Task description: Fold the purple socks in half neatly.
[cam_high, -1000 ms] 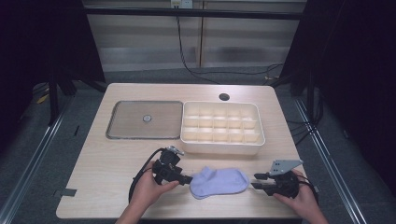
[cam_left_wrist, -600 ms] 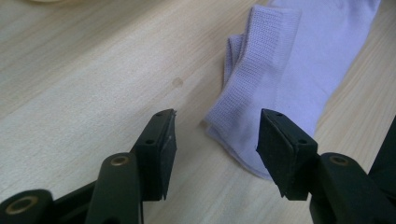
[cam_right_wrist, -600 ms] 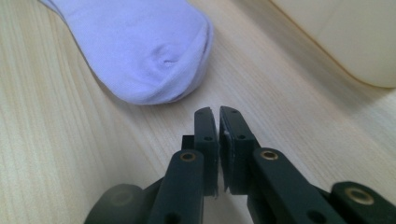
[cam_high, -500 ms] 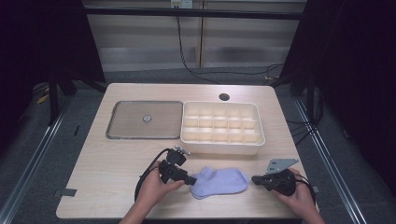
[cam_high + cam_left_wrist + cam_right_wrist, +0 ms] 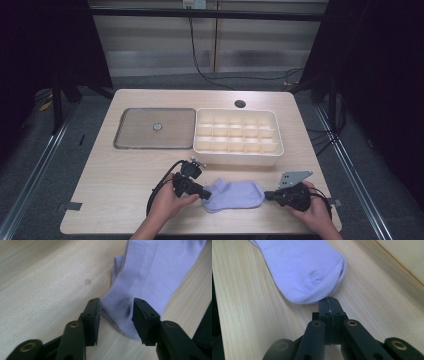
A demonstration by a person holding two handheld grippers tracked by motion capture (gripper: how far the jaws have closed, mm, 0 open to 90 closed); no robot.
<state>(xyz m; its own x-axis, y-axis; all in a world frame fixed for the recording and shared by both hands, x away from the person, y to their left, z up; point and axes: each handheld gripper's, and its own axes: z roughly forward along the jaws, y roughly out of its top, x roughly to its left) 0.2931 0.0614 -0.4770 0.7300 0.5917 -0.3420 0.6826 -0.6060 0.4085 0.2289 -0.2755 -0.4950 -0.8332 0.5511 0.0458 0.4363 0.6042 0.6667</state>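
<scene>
A lavender sock lies flat near the table's front edge, cuff to the left and toe to the right. My left gripper is at the cuff. In the left gripper view its jaws straddle the ribbed cuff and have just been closing, with a gap still showing at the pads. My right gripper is at the toe. In the right gripper view its jaws are pressed together, nipping the very edge of the sock's toe.
A cream divided organiser box stands just behind the sock. Its flat lid lies to the left of it. A round cable hole sits near the table's back edge. Both hands rest at the front edge.
The right gripper's jaws have closed together at the sock's toe. The left gripper's jaws have narrowed around the cuff. The sock has stretched out a little straighter.
</scene>
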